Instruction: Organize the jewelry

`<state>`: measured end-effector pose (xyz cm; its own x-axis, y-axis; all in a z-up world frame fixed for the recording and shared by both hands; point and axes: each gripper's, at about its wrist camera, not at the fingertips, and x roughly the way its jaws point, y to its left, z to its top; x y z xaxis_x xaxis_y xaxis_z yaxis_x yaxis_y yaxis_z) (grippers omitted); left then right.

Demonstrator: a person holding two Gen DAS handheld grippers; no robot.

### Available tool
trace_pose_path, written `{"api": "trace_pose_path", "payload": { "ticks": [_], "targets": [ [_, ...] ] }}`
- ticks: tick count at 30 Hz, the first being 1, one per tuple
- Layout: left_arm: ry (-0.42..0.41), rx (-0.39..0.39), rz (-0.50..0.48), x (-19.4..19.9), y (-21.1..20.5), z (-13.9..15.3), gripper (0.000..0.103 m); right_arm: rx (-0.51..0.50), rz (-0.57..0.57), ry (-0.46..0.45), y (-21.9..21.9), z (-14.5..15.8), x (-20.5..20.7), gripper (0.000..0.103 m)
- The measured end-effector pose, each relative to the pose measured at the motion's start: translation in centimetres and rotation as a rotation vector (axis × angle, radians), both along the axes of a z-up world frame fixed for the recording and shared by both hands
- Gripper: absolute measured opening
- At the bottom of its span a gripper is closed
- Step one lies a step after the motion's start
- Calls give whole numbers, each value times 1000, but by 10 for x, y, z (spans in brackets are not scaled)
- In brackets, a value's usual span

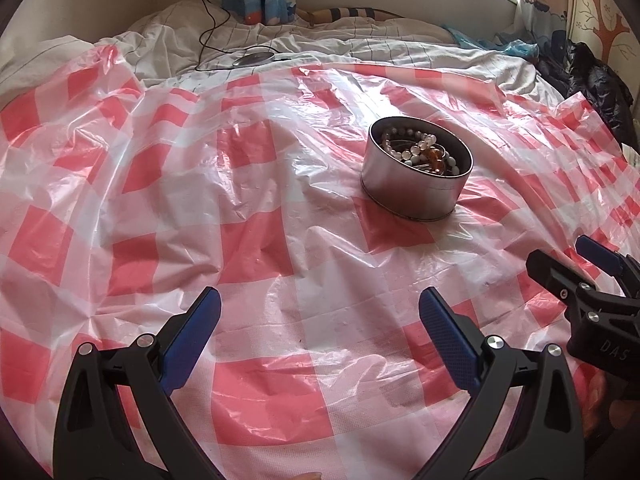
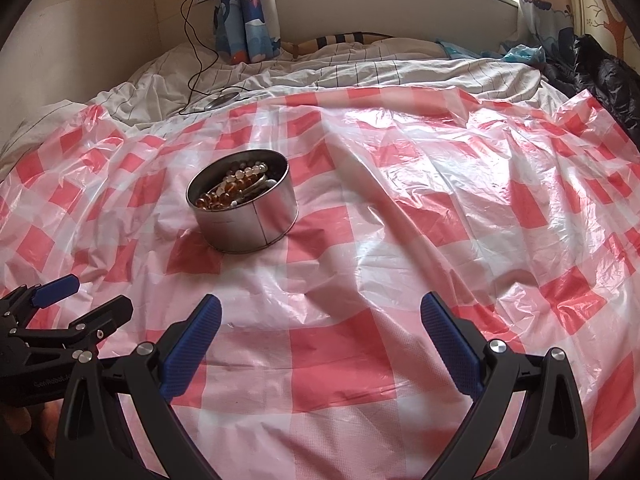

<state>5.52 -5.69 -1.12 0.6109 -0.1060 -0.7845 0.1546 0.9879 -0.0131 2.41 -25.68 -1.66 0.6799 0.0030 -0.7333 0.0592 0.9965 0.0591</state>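
A round metal tin [image 1: 412, 192] [image 2: 256, 220] stands on a red-and-white checked plastic sheet [image 1: 260, 240] [image 2: 400, 220] spread over a bed. Inside it lie bead bracelets: pale white beads [image 1: 404, 136] [image 2: 246, 174] and amber beads [image 1: 434, 158] [image 2: 218, 200]. My left gripper [image 1: 320, 304] hovers open over the sheet, short of the tin and to its left, empty. My right gripper [image 2: 322, 312] is open and empty too, short of the tin and to its right. Each one shows at the edge of the other's view: the right gripper [image 1: 560, 256], the left gripper [image 2: 98, 294].
Behind the sheet lies a rumpled white striped duvet [image 1: 360, 48] [image 2: 360, 72] with a black cable and a round dark device [image 1: 254, 58] [image 2: 222, 100]. A dark jacket [image 1: 600, 88] [image 2: 608, 76] is heaped at the right. Blue curtains and a window stand at the back.
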Motion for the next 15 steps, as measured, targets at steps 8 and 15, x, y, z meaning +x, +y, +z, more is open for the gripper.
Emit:
{"api": "trace_pose_path", "payload": {
  "ticks": [8, 15],
  "targets": [
    [5, 19, -8, 0, -4, -1, 95, 4, 7, 6, 1, -1, 1, 96],
    [12, 33, -13, 0, -6, -2, 95, 5, 5, 7, 0, -2, 0, 96]
  ]
}}
